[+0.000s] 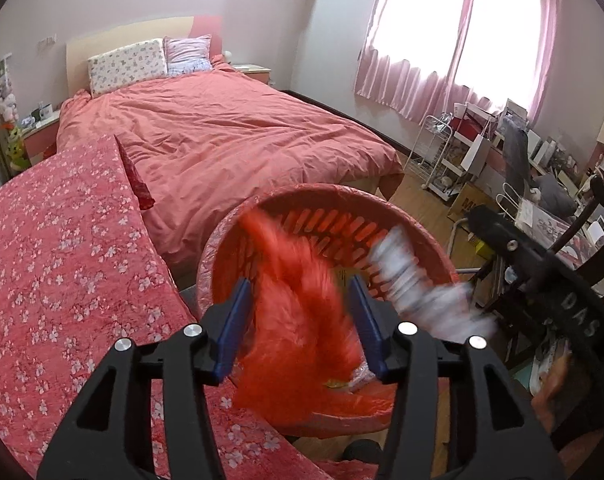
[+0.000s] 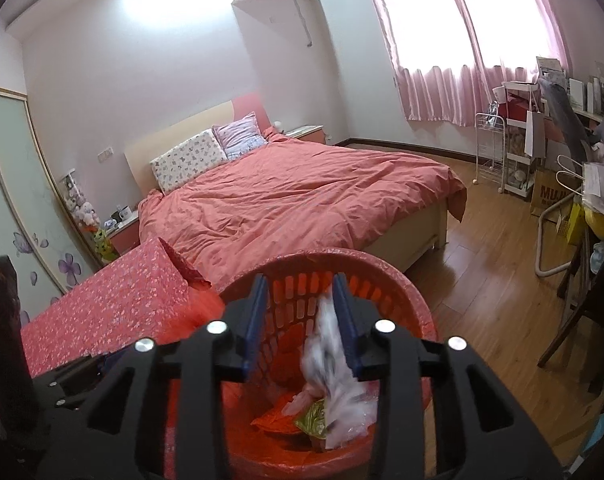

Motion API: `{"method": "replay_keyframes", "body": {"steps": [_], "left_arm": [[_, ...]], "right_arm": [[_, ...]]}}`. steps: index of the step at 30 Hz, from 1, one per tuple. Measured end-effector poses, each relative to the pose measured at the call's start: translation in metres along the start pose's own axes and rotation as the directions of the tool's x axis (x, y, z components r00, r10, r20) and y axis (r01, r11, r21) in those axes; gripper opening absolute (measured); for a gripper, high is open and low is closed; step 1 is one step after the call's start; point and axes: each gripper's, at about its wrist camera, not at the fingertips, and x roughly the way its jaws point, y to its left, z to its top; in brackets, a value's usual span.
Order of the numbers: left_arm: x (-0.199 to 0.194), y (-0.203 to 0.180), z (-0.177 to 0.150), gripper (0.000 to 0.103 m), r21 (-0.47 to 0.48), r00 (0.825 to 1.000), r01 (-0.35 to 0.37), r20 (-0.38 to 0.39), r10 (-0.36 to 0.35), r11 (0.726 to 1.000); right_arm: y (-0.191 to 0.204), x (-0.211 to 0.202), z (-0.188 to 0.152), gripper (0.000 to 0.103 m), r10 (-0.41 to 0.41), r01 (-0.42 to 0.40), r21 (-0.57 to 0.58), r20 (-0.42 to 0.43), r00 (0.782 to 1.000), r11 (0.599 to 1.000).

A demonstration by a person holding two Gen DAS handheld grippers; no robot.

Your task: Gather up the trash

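Note:
A red slatted trash basket (image 1: 405, 204) lined with a red bag stands on the floor beside the bed; it also shows in the right wrist view (image 2: 381, 268). My left gripper (image 1: 302, 304) is open over the basket, and a blurred red plastic bag (image 1: 298, 320) hangs between its blue pads. A blurred white wrapper (image 1: 413, 284) passes at its right. My right gripper (image 2: 300, 312) is open above the basket, with the blurred white wrapper (image 2: 333, 360) by its right finger, dropping inside. Red, green and clear trash (image 2: 302, 416) lies at the basket's bottom.
A bed with a salmon duvet (image 1: 222, 128) lies ahead. A red floral-covered surface (image 1: 62, 260) is at the left. A white wire cart (image 1: 433, 152), a cluttered desk and dark chairs (image 1: 561, 288) stand at the right on the wooden floor (image 2: 493, 280).

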Motion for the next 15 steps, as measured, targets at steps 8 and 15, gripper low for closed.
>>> {"method": "replay_keyframes", "body": {"steps": [8, 15], "left_arm": [[-0.019, 0.006, -0.001, 0.054, -0.018, 1.0, -0.003, 0.021, 0.003, 1.0], [-0.075, 0.024, -0.019, 0.065, -0.049, 0.993, -0.044, 0.105, 0.049, 0.998]], "right_arm": [[-0.001, -0.017, -0.005, 0.054, -0.015, 0.015, -0.006, 0.011, 1.0, 1.0], [0.011, -0.064, -0.015, 0.081, -0.002, 0.004, -0.027, 0.063, 0.998, 1.0]]}}
